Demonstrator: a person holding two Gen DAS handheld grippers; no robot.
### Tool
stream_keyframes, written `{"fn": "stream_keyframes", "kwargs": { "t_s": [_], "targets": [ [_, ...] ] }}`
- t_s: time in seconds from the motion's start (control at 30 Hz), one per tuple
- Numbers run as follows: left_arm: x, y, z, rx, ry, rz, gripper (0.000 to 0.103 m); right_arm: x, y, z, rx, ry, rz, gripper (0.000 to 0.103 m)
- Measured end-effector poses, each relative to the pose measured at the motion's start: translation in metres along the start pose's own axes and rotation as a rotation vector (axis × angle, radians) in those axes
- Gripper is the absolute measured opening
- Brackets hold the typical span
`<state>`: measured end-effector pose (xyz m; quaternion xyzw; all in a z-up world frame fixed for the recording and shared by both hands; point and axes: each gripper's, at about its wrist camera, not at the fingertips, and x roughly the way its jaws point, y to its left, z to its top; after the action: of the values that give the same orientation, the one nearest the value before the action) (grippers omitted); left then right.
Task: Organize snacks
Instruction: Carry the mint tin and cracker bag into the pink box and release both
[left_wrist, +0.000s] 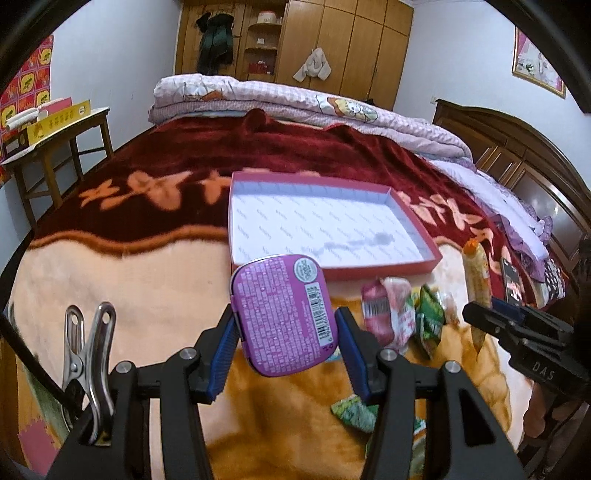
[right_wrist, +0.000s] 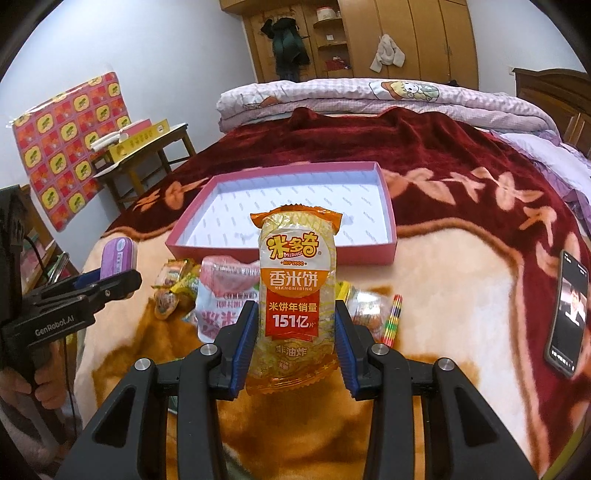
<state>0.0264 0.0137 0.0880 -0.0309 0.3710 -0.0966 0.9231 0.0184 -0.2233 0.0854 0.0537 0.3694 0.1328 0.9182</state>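
Note:
My left gripper (left_wrist: 286, 319) is shut on a purple tin (left_wrist: 284, 310), label side up, lifted above the blanket. In the right wrist view my right gripper (right_wrist: 295, 317) is shut on an upright orange rice cracker packet (right_wrist: 295, 280). Behind both lies an empty pink box tray (left_wrist: 314, 221) with a white floor (right_wrist: 295, 199). Loose snacks lie on the blanket in front of the tray: a pink packet (left_wrist: 388, 314), green packets (left_wrist: 428, 321), a pink-white bag (right_wrist: 221, 299) and a rainbow candy strip (right_wrist: 392, 317). The left gripper (right_wrist: 110, 282) with the tin (right_wrist: 118, 256) shows at the left.
A phone (right_wrist: 567, 314) lies on the blanket at the right. A folded quilt (right_wrist: 369, 96) sits at the far end of the bed. A wooden stool with a yellow box (left_wrist: 55, 122) stands left of the bed. A metal clip (left_wrist: 88, 354) hangs beside my left gripper.

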Motion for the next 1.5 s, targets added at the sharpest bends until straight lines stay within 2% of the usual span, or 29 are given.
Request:
{"fn": "stream_keyframes", "kwargs": {
  "t_s": [0.47,1.0,1.5],
  "targets": [
    [0.017,-0.006,0.043,0.036,-0.034,-0.005,0.055,0.01,-0.002,0.038,-0.036,-0.026,-0.022,0.041],
    [0.065,-0.005,0.067,0.048,0.017,0.015,0.055,0.05,-0.016,0.075,-0.027,-0.011,-0.048,0.041],
    [0.12,0.005,0.073,0.062,0.088,0.051,0.055,0.098,-0.031,0.079,-0.013,0.063,-0.077,0.041]
  ]
}}
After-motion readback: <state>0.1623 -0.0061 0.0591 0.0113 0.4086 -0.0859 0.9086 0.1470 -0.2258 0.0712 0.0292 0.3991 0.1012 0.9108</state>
